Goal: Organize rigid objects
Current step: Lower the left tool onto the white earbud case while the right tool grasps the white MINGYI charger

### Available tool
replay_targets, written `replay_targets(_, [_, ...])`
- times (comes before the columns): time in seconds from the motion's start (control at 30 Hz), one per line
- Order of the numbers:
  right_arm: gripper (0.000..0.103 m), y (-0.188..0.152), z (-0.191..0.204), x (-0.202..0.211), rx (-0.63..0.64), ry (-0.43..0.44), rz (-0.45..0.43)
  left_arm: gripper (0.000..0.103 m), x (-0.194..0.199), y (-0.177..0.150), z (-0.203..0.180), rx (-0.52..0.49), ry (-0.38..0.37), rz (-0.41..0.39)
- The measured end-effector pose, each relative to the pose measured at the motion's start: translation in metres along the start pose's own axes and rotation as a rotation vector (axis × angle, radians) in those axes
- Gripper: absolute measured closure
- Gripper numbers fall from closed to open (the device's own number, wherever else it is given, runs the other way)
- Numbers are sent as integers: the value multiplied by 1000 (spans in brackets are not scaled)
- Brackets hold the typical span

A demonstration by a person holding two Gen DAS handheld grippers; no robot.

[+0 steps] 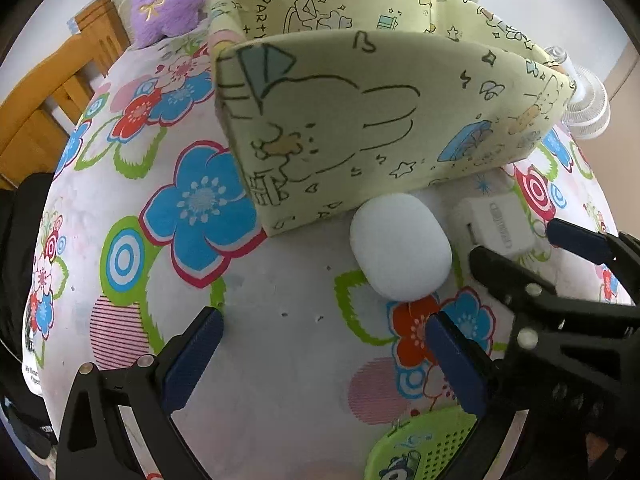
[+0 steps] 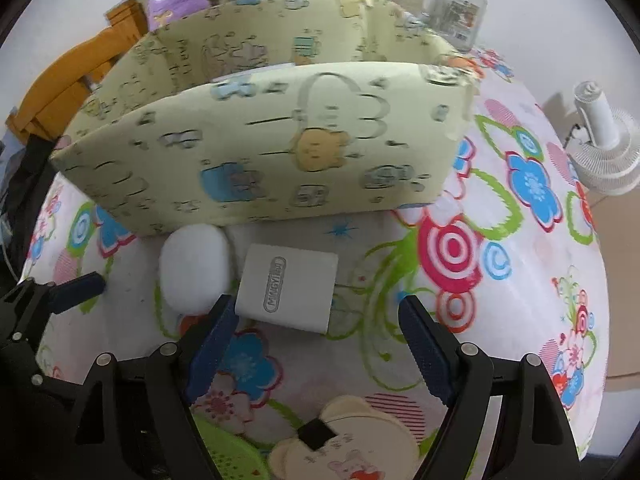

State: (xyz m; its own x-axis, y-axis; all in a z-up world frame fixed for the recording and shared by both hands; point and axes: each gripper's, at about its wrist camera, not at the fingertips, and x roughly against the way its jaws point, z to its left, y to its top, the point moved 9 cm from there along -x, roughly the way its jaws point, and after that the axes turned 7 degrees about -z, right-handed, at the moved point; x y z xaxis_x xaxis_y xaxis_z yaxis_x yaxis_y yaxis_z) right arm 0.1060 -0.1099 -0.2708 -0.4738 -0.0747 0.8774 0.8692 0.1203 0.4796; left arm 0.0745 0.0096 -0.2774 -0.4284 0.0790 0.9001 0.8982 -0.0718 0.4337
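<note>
A white oval case and a white charger block lie side by side on the flowered tablecloth, just in front of a pale yellow cartoon-print box. My left gripper is open and hangs over bare cloth, short of the oval case, with nothing between its blue pads. My right gripper is open too. The charger's near edge sits between its fingertips, and the pads do not press on it. Each gripper shows at the edge of the other's view.
A green perforated item and a bear-shaped card lie near the table's front. Behind the box stand a purple plush, a glass jar and a white fan. A wooden chair stands at the left.
</note>
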Motion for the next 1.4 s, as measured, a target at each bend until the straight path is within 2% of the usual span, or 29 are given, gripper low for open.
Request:
replay_targets(0.17, [19, 0, -17, -10, -77, -12, 27, 1, -4, 4, -2, -2, 12, 3])
replay_targets(0.43, [20, 6, -19, -18, -67, -23, 31, 1, -10, 12, -7, 23, 16, 4])
replay_targets(0.47, [22, 8, -19, -18, -62, -25, 27, 1, -10, 13, -9, 29, 17, 4])
replay_targets(0.57, [39, 18, -17, -20, -36, -14, 11, 1, -11, 17, -12, 45, 19, 3])
replay_targets(0.83, [40, 21, -20, -21, -13, 0, 16, 1, -16, 29, -28, 52, 30, -3])
replay_targets(1.2, [40, 26, -65, -14, -69, -28, 6, 1, -26, 53, -51, 60, 42, -8])
replay_targets(1.4, [40, 13, -75, -13, -103, -31, 22, 3, -37, 62, -71, 28, 50, -8])
